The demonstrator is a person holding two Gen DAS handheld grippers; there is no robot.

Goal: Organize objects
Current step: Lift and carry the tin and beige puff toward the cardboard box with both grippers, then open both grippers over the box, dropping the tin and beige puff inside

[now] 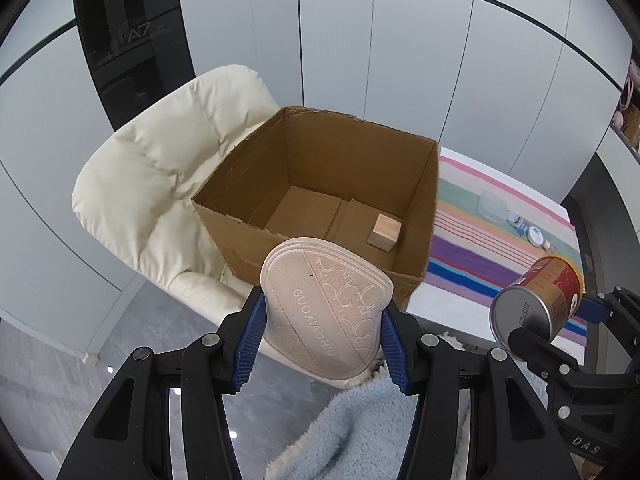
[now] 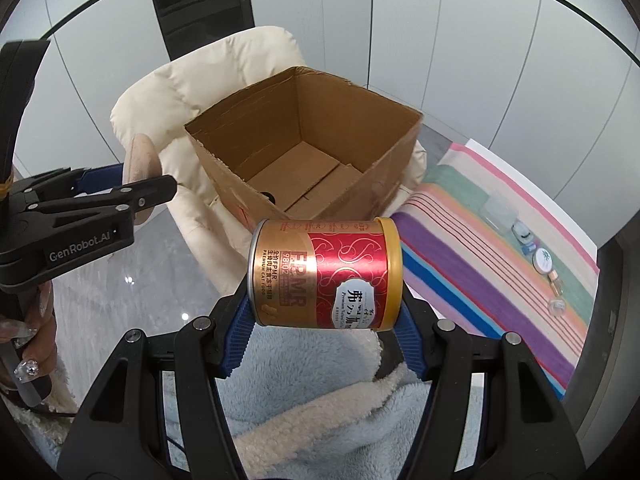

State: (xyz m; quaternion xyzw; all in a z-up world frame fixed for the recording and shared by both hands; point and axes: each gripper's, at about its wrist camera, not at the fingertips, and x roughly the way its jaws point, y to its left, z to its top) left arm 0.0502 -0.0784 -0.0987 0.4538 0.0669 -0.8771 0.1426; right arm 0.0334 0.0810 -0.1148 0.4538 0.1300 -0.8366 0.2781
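The left gripper (image 1: 323, 344) has its jaws clenched on a pale pink slipper (image 1: 326, 308), sole turned up toward the camera with the embossed lettering across it; the slipper sits at 6 o'clock in the left wrist view, just in front of the near wall of an open cardboard box (image 1: 248, 236). The box rests on a cream padded chair (image 1: 152, 184), and a small wooden block (image 1: 385, 233) lies on the box floor toward its 4 o'clock corner. The right gripper (image 2: 323, 304) is grasping a red and gold cat food can (image 2: 324, 274), held on its side with the jaws pressing its two ends, at the near edge of the box (image 2: 360, 196) in the right wrist view. The same can (image 1: 538, 298) appears at 4 o'clock in the left wrist view. A striped cloth (image 2: 480, 264) lies at 3 o'clock beside the box, carrying several small jars and containers (image 2: 542, 258) in a row, too small to tell apart. A fluffy blue and cream garment (image 2: 320, 412) fills 6 o'clock beneath both grippers.
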